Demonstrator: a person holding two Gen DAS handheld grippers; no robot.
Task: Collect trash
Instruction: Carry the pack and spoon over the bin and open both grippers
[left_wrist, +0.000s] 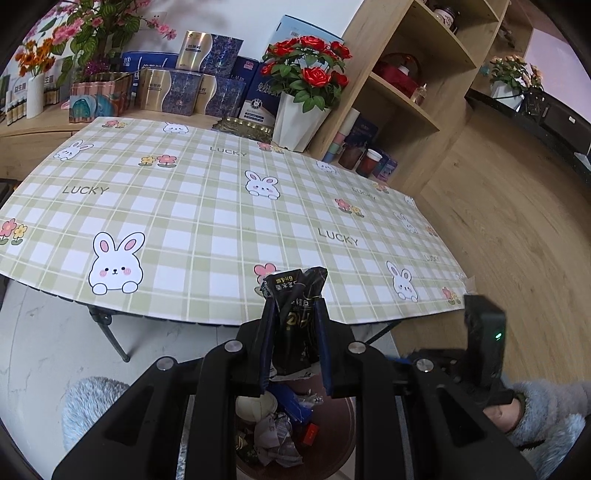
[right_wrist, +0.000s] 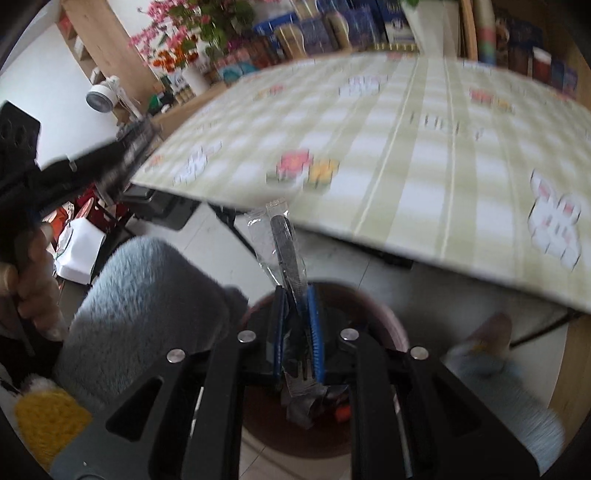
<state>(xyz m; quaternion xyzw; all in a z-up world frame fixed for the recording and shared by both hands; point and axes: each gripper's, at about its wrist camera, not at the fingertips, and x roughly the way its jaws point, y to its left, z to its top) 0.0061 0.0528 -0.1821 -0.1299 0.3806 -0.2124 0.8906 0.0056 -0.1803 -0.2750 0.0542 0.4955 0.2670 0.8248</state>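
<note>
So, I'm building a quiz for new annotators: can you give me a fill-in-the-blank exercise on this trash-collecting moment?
1. The left gripper is shut on a crumpled ____ wrapper.
2. The right gripper is shut on a clear packet with a dark ____ inside.
3. Below both grippers stands a round bin holding ____.
4. The tablecloth shows rabbits, flowers and the word ____.

Missing words: black; comb; trash; LUCKY
</note>
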